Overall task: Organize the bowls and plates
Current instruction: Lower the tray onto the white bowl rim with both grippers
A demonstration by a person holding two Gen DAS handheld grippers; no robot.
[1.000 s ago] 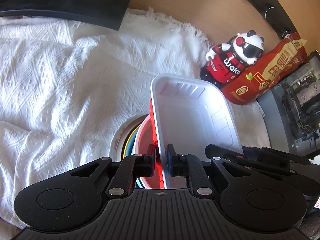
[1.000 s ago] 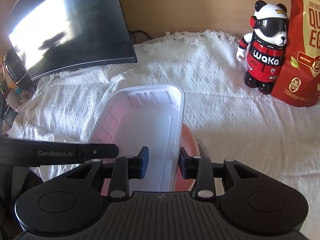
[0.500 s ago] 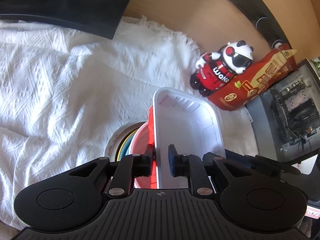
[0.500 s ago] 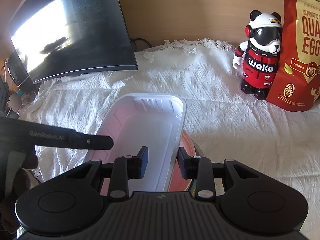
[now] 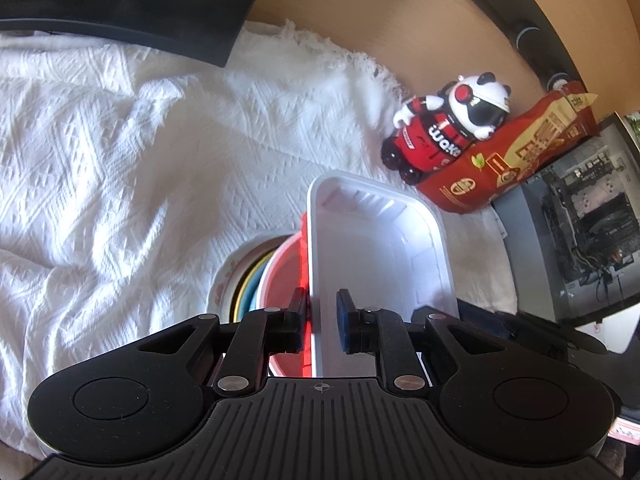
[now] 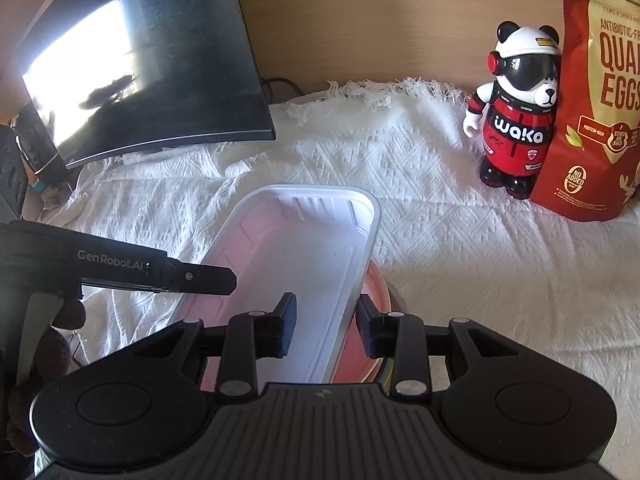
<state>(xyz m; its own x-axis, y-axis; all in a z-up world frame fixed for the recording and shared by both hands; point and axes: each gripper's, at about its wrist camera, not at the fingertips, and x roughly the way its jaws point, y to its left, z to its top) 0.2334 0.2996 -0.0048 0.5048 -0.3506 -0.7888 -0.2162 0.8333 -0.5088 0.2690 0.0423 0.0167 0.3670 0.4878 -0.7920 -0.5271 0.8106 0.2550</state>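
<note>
Bright daylight; white cloth (image 5: 120, 152) near overexposed, folds casting soft shadows. Window glare on monitor (image 6: 132, 76), frame upper left. Strong fisheye bending at edges. Panda figure (image 5: 448, 128) slightly blurred.

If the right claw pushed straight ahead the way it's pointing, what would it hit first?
The right claw straddles the white tray's right wall, so it would likely slide along that wall, with white cloth beyond; depth is unclear.

left claw (image 5: 322, 316) opened, right claw (image 6: 326, 326) wider
</note>
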